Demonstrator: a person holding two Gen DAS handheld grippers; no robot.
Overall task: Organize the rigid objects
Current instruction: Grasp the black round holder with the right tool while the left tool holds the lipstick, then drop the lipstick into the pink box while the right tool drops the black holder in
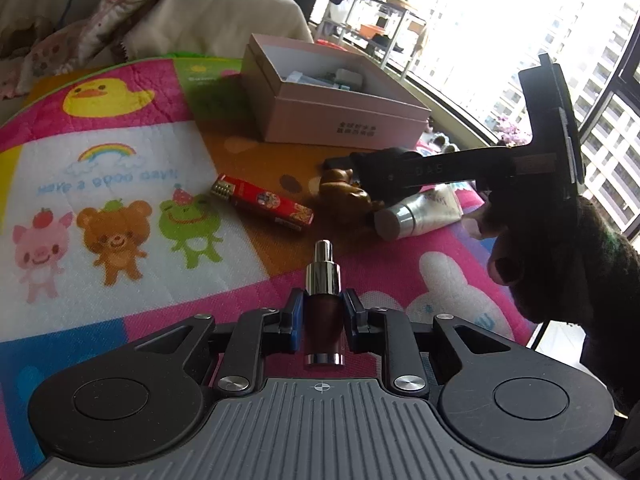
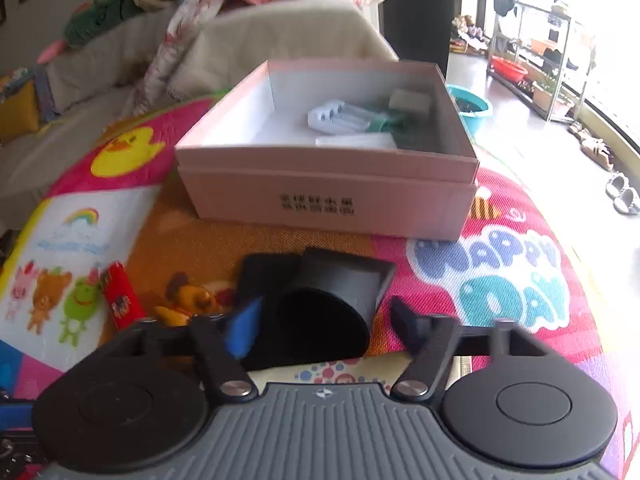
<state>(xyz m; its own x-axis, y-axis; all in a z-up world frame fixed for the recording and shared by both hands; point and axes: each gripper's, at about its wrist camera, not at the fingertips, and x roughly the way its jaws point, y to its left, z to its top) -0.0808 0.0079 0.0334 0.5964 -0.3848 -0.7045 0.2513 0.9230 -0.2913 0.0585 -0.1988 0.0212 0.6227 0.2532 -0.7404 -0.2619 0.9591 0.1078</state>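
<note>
While the left gripper (image 1: 323,322) pinches a dark red pump bottle (image 1: 323,308) above the mat (image 1: 120,184), the right gripper (image 2: 324,324) hangs with fingers spread around a black holder (image 2: 328,312). The mat reads "HAPPY DAY" and "have a good day!". Behind stands an open pink box (image 2: 332,200), its printed label too blurred to read.

The left gripper (image 1: 323,316) clamps a dark red pump bottle (image 1: 323,304) above the cartoon mat (image 1: 120,184).
</note>
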